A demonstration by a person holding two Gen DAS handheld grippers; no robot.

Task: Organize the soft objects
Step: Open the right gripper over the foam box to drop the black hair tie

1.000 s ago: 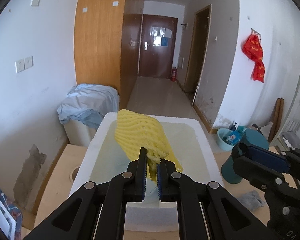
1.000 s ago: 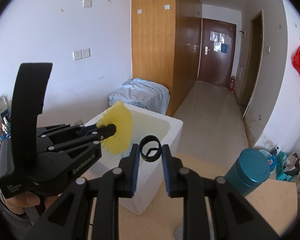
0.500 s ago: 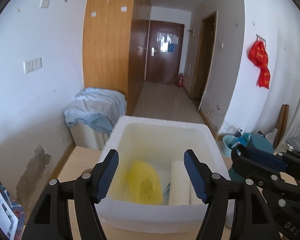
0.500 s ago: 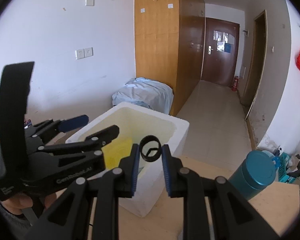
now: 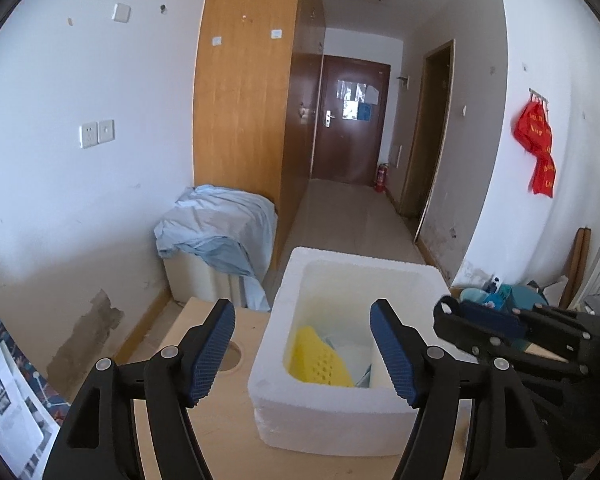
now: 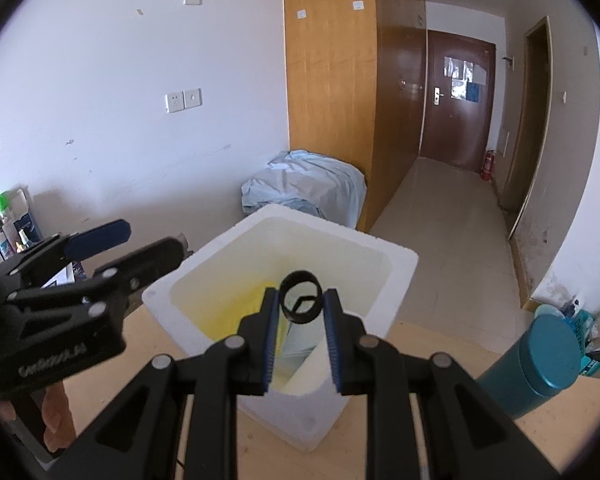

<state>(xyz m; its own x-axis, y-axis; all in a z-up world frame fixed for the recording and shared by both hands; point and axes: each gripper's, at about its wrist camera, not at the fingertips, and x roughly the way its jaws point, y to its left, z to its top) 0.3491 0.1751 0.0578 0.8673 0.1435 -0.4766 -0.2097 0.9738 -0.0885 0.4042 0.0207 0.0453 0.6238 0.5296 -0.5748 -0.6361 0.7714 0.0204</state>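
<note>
The white foam box [image 5: 340, 408] stands on the wooden table with a yellow foam net [image 5: 320, 360] lying inside it beside a white roll [image 5: 380, 374]. My left gripper [image 5: 302, 312] hovers in front of the box, its jaws opening wide with nothing between them. In the right wrist view my right gripper [image 6: 300, 300] is shut on a small black ring [image 6: 300, 275], held above the near rim of the foam box [image 6: 204, 280]. The left gripper [image 6: 154, 236] shows at the left, held by a hand.
A teal bottle [image 6: 540, 356] stands on the table to the right of the box. A round hole [image 5: 232, 356] is cut in the tabletop left of the box. Printed papers [image 5: 8, 400] lie at far left. A blue sheet [image 5: 220, 228] covers a unit behind.
My left gripper let go of the yellow foam net, which dropped into the box, then opened wide and drew back. The right gripper moved over the box with the black ring.
</note>
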